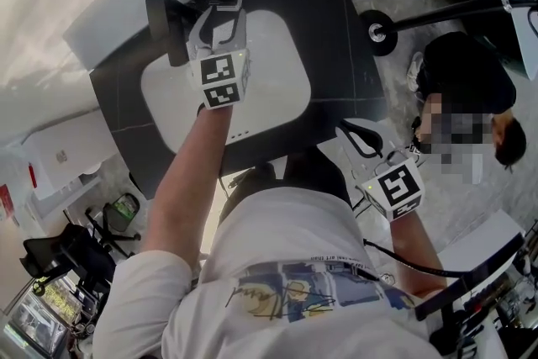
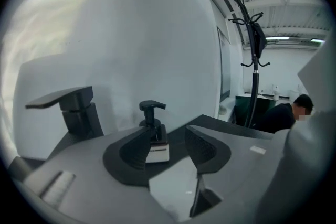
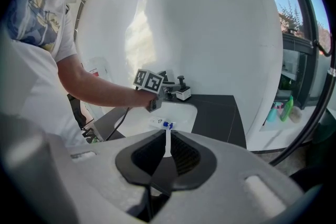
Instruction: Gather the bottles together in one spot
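Pump bottle [image 2: 157, 139] (upright): black pump head, dark top, white base.

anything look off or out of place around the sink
Nothing spilled or broken. One thing stands out: a small white item with a blue tip lies flat on the near rim of the sink, apart from the pump bottle, which stands upright at the back beside the faucet.

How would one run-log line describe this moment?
left gripper: open, pump bottle just ahead of jaws | right gripper: jaws close together, by counter front corner | pump bottle: upright on counter near faucet
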A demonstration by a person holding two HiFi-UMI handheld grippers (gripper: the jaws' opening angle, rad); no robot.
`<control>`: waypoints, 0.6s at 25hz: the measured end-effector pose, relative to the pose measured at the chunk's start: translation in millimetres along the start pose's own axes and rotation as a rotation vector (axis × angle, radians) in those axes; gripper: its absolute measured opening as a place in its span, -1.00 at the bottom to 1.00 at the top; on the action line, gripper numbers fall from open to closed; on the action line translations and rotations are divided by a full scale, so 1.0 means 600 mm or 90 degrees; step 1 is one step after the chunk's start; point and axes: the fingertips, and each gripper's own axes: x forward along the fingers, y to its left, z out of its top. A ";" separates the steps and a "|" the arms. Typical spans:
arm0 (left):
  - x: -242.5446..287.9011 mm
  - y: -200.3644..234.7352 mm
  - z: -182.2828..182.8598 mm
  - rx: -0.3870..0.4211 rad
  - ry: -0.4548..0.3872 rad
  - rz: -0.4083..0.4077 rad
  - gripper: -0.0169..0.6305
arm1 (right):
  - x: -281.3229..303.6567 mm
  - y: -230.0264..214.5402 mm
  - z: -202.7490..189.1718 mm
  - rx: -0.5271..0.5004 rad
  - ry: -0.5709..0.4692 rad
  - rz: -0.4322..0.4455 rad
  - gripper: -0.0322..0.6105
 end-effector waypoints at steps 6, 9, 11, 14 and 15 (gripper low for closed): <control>-0.077 -0.037 -0.091 0.086 0.050 -0.067 -0.29 | -0.004 0.043 -0.004 -0.001 -0.013 -0.001 -0.80; -0.113 -0.041 -0.152 0.113 0.101 -0.097 -0.29 | -0.009 0.063 -0.007 -0.001 -0.023 -0.005 -0.80; -0.133 -0.042 -0.190 0.136 0.136 -0.122 -0.30 | -0.011 0.078 -0.013 0.001 -0.026 -0.006 -0.80; -0.150 -0.039 -0.237 0.180 0.192 -0.159 -0.30 | -0.012 0.097 -0.024 0.008 -0.030 -0.009 -0.80; -0.152 -0.036 -0.250 0.198 0.211 -0.168 -0.31 | -0.013 0.103 -0.026 0.010 -0.031 -0.009 -0.80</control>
